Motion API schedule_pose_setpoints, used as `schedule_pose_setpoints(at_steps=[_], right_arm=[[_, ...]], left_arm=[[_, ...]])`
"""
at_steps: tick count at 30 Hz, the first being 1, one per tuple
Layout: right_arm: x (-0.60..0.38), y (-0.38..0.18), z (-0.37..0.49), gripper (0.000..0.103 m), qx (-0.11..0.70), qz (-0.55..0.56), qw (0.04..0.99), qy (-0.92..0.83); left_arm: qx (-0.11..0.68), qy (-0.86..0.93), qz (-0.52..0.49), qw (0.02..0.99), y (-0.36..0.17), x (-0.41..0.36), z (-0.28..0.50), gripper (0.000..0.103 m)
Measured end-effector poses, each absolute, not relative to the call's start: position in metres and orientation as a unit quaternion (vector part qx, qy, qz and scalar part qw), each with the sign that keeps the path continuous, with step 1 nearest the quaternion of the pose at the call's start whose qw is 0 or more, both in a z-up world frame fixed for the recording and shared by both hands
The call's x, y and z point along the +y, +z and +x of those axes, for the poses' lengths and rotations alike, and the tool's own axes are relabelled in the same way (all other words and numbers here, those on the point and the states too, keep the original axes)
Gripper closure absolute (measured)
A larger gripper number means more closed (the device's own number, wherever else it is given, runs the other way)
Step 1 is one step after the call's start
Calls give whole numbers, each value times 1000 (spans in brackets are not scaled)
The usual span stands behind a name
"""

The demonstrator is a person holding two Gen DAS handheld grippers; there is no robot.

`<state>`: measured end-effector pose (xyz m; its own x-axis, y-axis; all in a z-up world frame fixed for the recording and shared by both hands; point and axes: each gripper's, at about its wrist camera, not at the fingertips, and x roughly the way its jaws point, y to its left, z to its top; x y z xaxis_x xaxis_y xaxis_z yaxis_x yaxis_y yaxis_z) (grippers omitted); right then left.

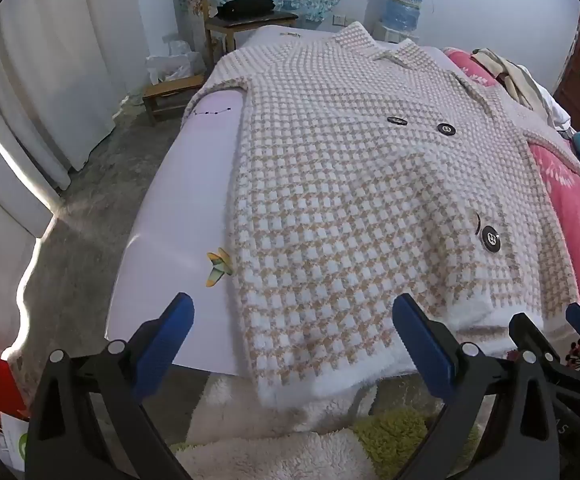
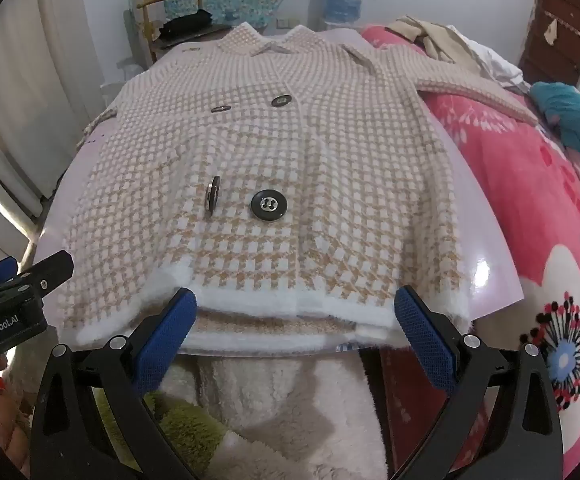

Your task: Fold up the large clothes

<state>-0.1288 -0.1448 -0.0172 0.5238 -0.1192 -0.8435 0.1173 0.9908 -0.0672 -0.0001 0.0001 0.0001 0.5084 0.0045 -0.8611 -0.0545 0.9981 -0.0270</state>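
Observation:
A fluffy beige-and-white houndstooth coat (image 1: 350, 200) (image 2: 290, 152) with black buttons (image 2: 268, 205) lies front up on a glossy lilac board (image 1: 178, 216) (image 2: 486, 264). Its collar is at the far end and its white hem is nearest me, drooping slightly over the board's near edge. My left gripper (image 1: 293, 304) hovers open just before the hem's left part, blue pads wide apart and nothing between them. My right gripper (image 2: 295, 296) stands open at the hem's middle, just short of the white trim. Each gripper shows in the other's view: right gripper (image 1: 550, 320), left gripper (image 2: 26, 268).
A pink floral blanket (image 2: 550, 240) covers the bed to the right, with a teal cloth (image 2: 578, 120) and a pile of clothes (image 2: 442, 40) on it. Behind stand a wooden chair (image 1: 234, 4) and a water bottle (image 1: 404, 2). A fluffy white and green rug (image 2: 274, 408) lies below; curtains (image 1: 50, 80) hang left.

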Motion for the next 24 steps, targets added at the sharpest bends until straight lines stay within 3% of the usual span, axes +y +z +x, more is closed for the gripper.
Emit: schedule_pose_setpoints(at_steps=[24], right_arm=[[-144,-8,-132,8,473,3,878,-70]], left_arm=[[492,17,-25,870,4,2,-3,5]])
